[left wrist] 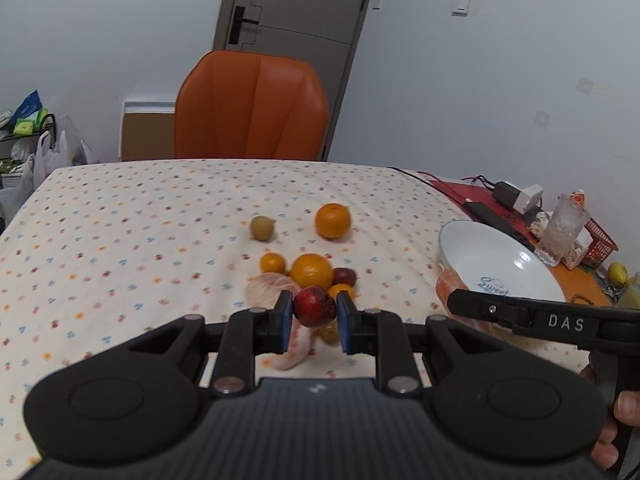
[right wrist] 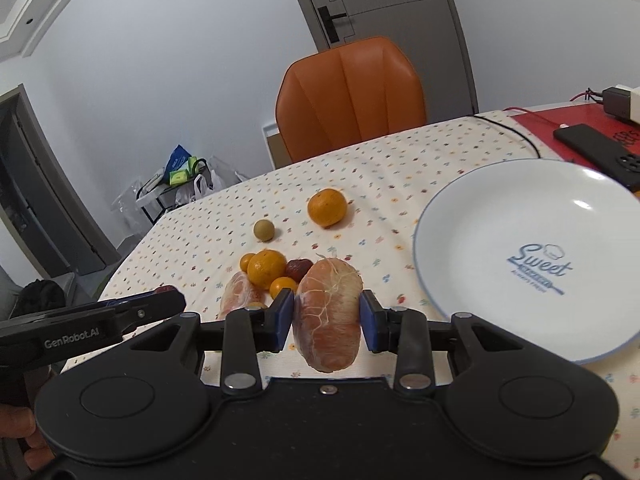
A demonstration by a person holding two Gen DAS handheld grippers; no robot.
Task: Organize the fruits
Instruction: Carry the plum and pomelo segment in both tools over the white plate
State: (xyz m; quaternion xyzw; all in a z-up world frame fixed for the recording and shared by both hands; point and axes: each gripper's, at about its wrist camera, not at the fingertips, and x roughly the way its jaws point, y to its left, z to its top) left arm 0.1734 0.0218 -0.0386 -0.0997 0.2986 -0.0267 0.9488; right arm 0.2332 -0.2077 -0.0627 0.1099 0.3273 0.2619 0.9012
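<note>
Two pairs of jaws are each clenched on fruit. Those of the left gripper (left wrist: 310,314) pinch a small dark-red fruit (left wrist: 315,306) between blue pads, lifted above the fruit pile (left wrist: 310,276). Those of the right gripper (right wrist: 326,312) clamp a peeled pomelo segment (right wrist: 328,314), held up beside the white plate (right wrist: 480,216), whose centre reads "Sweet". On the dotted cloth of the surface (left wrist: 140,232) lie oranges, another peeled segment (right wrist: 240,294), a lone orange (left wrist: 333,221) and a small greenish fruit (left wrist: 263,228). An orange chair (left wrist: 250,106) stands behind.
</note>
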